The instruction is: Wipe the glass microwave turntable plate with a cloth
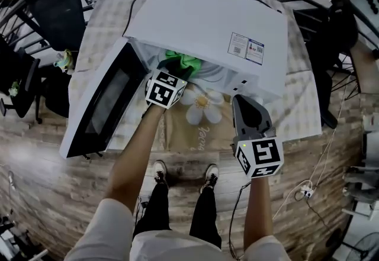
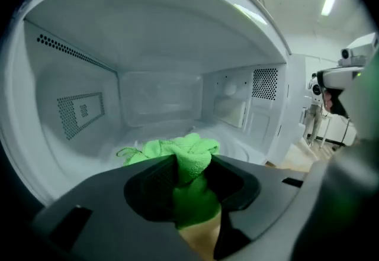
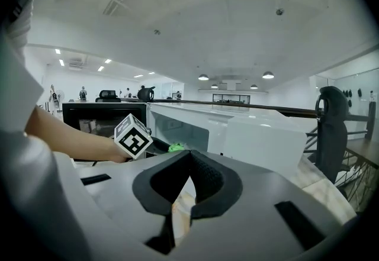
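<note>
A white microwave (image 1: 207, 29) stands on the table with its door (image 1: 100, 106) swung open to the left. My left gripper (image 1: 177, 70) reaches into its mouth and is shut on a bright green cloth (image 2: 183, 156). The cloth's bunched end (image 1: 188, 63) rests low inside the cavity, over the faint clear glass turntable plate (image 2: 240, 147) on the floor. My right gripper (image 1: 249, 113) hangs outside, in front of the microwave's right side, shut with nothing between its jaws. In the right gripper view the green cloth (image 3: 176, 148) shows beside the left gripper's marker cube (image 3: 133, 136).
The table carries a checked cloth with a daisy print (image 1: 202, 103) in front of the microwave. A black office chair (image 1: 56, 14) stands at the back left. A power strip and cables (image 1: 305, 192) lie on the wooden floor at the right. The person's feet (image 1: 183, 174) stand close to the table edge.
</note>
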Demonstrator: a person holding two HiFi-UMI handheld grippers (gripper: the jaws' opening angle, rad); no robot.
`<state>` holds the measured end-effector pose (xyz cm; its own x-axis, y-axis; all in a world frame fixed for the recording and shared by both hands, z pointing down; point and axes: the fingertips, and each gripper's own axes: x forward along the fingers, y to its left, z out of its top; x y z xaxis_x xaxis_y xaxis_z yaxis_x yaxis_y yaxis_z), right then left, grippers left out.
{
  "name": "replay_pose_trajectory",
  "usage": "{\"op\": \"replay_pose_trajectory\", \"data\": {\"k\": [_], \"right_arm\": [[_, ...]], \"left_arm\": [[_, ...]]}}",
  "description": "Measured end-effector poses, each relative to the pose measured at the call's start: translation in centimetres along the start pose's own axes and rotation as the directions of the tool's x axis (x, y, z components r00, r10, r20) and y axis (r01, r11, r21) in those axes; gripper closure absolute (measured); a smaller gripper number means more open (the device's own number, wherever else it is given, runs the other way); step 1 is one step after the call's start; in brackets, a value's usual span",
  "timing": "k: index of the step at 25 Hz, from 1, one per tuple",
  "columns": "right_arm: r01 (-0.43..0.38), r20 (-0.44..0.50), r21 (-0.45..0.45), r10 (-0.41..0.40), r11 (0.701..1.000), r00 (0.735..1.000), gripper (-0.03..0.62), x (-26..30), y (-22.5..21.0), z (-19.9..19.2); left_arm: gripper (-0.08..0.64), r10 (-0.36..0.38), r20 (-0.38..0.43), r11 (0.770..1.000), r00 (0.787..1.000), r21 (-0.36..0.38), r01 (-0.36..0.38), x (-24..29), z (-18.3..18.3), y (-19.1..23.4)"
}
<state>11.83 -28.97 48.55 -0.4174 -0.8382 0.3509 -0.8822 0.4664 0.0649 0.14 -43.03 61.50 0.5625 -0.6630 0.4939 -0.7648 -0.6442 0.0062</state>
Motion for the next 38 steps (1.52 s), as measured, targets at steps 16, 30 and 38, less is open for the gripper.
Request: {"op": "replay_pose_trajectory", "data": {"k": [16, 30, 38], "right_arm": [[-0.002, -0.028, -0.009, 0.001, 1.000, 1.000, 0.578, -1.9, -1.1, -0.7], [-0.028, -0.040, 0.004, 0.028, 1.000, 0.999, 0.578, -0.7, 0.0, -1.9], [-0.023, -0.039, 0.009, 0.024, 1.000, 0.999, 0.578, -1.2, -0.5, -2.0]], "left_arm": [[0.393, -0.211, 0.189, 0.962, 0.959, -0.134, 0.238, 1.8, 5.2, -8.1], [0.395, 0.193, -0.076, 0.975, 0.978, 0.123, -0.183, 1.5, 0.6, 5.2], [0.397, 0.051, -0.017, 0.998, 0.999, 0.034, -0.050, 1.2, 0.4, -0.6]]}}
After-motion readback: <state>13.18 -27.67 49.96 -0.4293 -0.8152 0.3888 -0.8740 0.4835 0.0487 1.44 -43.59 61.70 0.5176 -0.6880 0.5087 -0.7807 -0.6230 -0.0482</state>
